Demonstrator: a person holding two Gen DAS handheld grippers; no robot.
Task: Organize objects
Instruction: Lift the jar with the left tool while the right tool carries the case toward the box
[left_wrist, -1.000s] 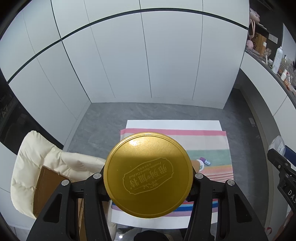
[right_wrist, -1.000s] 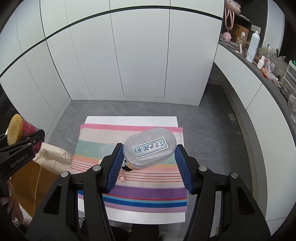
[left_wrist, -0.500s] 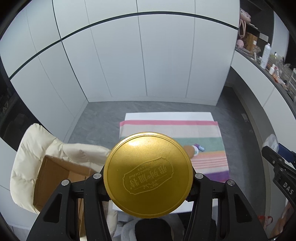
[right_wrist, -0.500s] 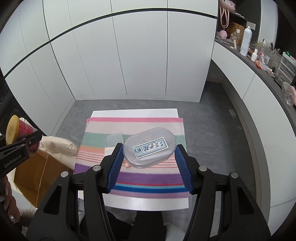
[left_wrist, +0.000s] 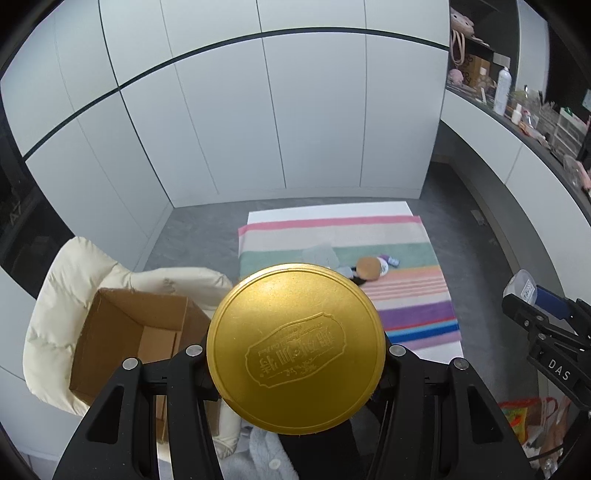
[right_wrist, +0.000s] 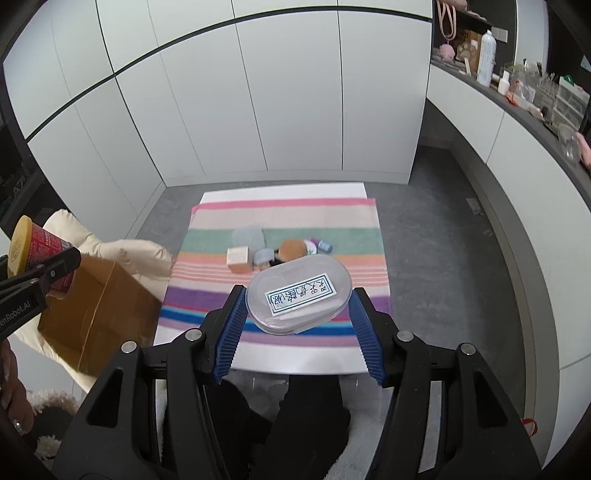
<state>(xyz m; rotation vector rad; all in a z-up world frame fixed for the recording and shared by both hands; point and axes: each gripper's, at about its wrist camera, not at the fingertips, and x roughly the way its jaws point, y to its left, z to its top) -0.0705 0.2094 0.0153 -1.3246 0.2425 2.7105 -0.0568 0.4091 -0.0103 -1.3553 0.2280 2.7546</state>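
My left gripper (left_wrist: 295, 354) is clenched on a red can with a gold lid (left_wrist: 295, 347); the embossed lid faces the left wrist camera and hides most of both fingers. In the right wrist view the same can (right_wrist: 35, 251) appears at the far left, held above a cardboard box (right_wrist: 96, 306).

My right gripper (right_wrist: 297, 306) grasps a clear oval container (right_wrist: 299, 291) with a printed label on its lid, pinched between the blue ribbed pads (right_wrist: 232, 328). The container is lifted clear of the floor.

The open cardboard box (left_wrist: 136, 332) sits at the near left, resting on a cream padded cushion (left_wrist: 74, 280). The can hangs just right of the box opening.

A striped towel (right_wrist: 284, 218) lies on a white sheet (right_wrist: 295, 354) on the grey floor, ahead of both grippers. On its middle band sit several small items: a wooden cube (right_wrist: 238, 258), a pale blue piece (right_wrist: 248, 236), a round brown disc (right_wrist: 293, 249) and a small purple-capped bottle (right_wrist: 320, 243), all close together.

A counter (right_wrist: 517, 107) with bottles runs along the right wall.
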